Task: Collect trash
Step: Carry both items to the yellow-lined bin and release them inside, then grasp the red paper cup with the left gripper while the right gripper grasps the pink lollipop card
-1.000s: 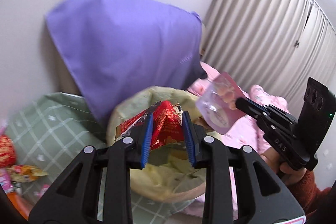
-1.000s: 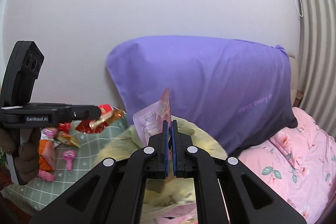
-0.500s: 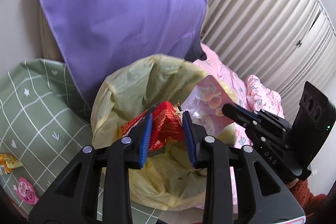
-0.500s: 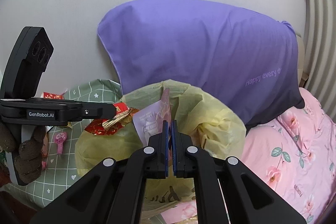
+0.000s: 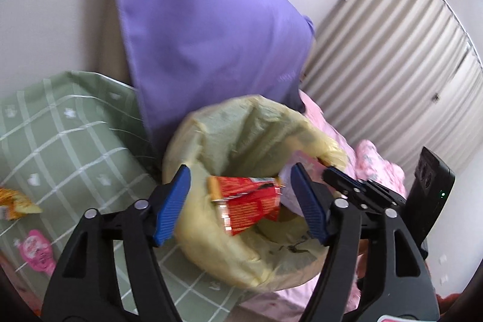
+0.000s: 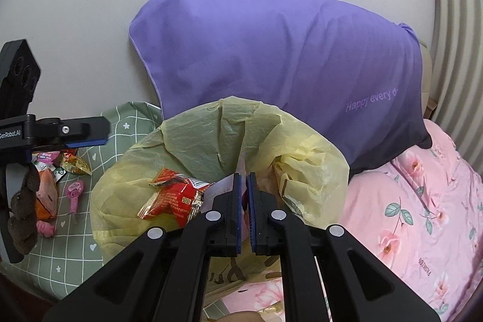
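Observation:
A yellow trash bag [image 5: 241, 135] [image 6: 196, 141] stands open on the bed. A crumpled red snack wrapper [image 5: 250, 201] [image 6: 175, 198] lies loose in its mouth. My left gripper [image 5: 240, 171] hangs over the bag with its jaws opening. The wrapper shows between the blue pads but touches neither. In the right wrist view the left gripper [image 6: 90, 135] sits up and to the left of the wrapper. My right gripper [image 6: 244, 175] [image 5: 329, 171] is over the bag's right side, its jaws just starting to part, still pinching a thin pale pink pouch [image 5: 288, 181] edge-on.
A big purple pillow [image 6: 271, 50] leans on the wall behind the bag. Several more wrappers [image 6: 48, 189] lie on a green checked cloth [image 5: 60, 141] to the left. Pink floral bedding [image 6: 422, 201] spreads to the right, with a curtain [image 5: 392, 50] beyond.
The left jaws spread wide and let go of the red wrapper, which dropped into the bag. Both grippers came down toward the bag's mouth. The right one still holds its pouch.

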